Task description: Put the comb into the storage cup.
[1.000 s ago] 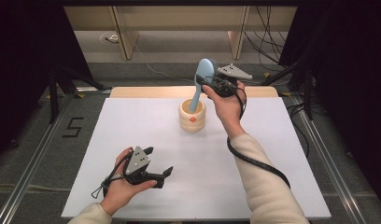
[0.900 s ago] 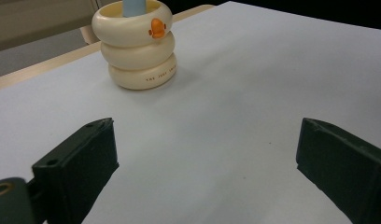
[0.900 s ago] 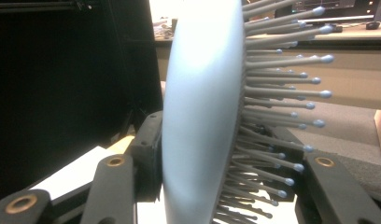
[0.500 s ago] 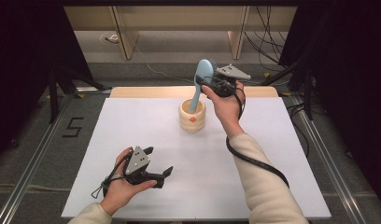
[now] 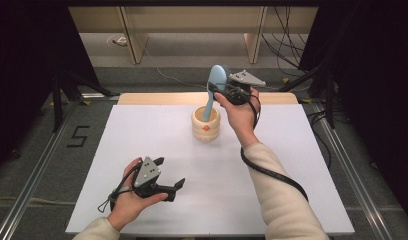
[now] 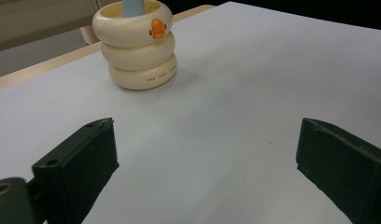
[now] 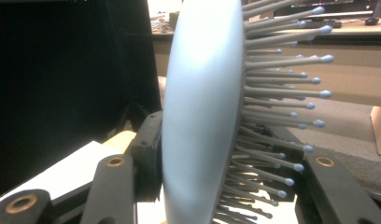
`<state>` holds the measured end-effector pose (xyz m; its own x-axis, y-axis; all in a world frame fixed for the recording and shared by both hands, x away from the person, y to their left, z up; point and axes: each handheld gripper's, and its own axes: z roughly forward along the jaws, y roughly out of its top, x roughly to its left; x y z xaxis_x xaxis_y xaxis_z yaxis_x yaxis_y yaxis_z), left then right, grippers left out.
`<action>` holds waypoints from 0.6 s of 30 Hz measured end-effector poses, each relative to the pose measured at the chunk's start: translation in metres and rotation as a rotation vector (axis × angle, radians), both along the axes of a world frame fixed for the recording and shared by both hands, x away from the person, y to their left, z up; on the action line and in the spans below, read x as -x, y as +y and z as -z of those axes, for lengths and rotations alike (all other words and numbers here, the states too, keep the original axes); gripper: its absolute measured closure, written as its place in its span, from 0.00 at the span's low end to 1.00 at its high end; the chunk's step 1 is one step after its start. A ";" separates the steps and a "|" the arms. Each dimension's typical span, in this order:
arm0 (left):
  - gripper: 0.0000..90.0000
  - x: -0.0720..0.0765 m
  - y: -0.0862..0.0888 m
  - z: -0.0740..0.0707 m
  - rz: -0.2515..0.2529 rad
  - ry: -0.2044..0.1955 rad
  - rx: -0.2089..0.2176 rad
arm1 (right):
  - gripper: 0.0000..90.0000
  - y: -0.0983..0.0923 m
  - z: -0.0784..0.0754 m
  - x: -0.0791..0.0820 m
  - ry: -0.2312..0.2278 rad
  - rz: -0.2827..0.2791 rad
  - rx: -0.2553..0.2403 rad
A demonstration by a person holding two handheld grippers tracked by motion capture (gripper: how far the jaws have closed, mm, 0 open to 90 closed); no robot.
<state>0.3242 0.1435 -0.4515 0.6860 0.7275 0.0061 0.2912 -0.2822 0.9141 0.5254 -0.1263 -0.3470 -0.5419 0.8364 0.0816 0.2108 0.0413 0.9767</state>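
Hairbrush (image 5: 215,82) — head between right tool (image 5: 223,93) jaws (handle in cup (image 5: 206,125))

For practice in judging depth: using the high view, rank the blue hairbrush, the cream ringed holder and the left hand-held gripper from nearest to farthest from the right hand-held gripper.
1. Blue hairbrush: clamped in the right hand-held gripper.
2. Cream ringed holder: just below it, mid-table.
3. Left hand-held gripper: near the table's front left.

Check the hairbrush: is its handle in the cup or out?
In. The hairbrush handle stands inside the cream cup; the right gripper clamps its head.
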 end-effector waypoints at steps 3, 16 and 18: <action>0.05 0.000 0.000 0.000 0.000 0.001 0.002 | 0.56 0.001 0.001 0.000 0.005 0.001 0.001; 0.05 0.000 0.000 0.000 0.000 0.001 0.001 | 0.56 0.001 0.005 -0.003 0.004 0.008 0.004; 0.05 0.000 0.000 0.000 0.001 0.002 0.002 | 0.55 0.001 0.005 -0.003 0.007 0.009 0.004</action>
